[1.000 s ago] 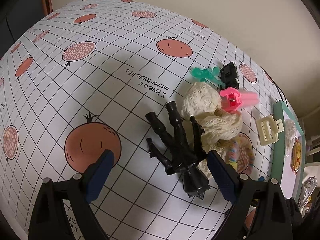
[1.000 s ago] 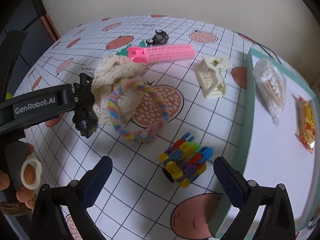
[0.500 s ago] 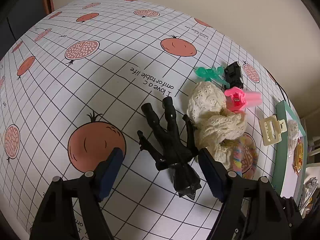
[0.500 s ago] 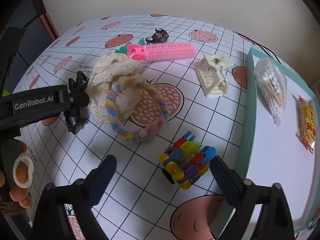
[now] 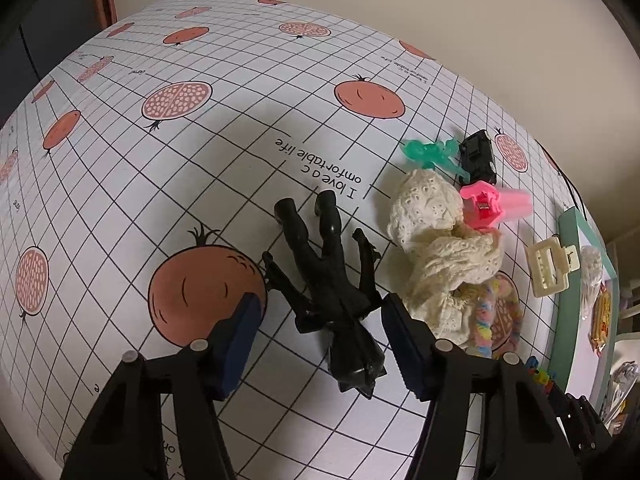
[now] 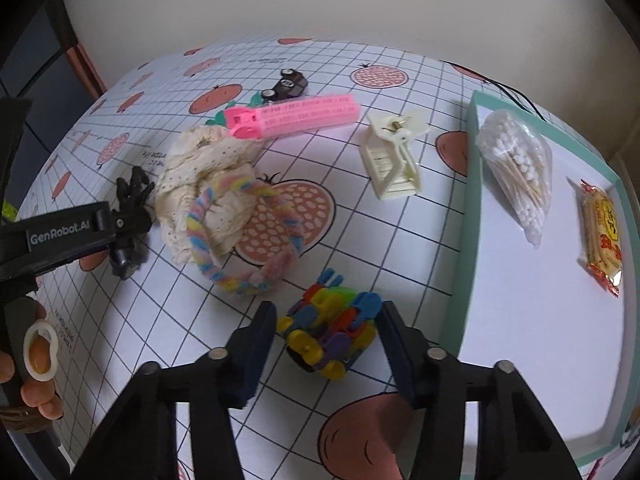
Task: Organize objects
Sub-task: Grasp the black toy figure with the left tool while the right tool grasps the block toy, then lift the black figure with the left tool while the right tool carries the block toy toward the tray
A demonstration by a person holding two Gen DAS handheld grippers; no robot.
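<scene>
Your left gripper (image 5: 322, 342) stands open, its blue pads either side of the black action figure (image 5: 334, 292), not touching it. The figure lies flat on the pomegranate-print tablecloth (image 5: 168, 176), legs pointing away from you. Just beside it to the right sits the cream lace scrunchie (image 5: 444, 248), with the pink hair clip (image 5: 492, 204) against its far edge.

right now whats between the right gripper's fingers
The multicoloured plastic toy sits between the open right gripper's fingers on the tablecloth, touching neither pad, shown in the right wrist view.
</scene>
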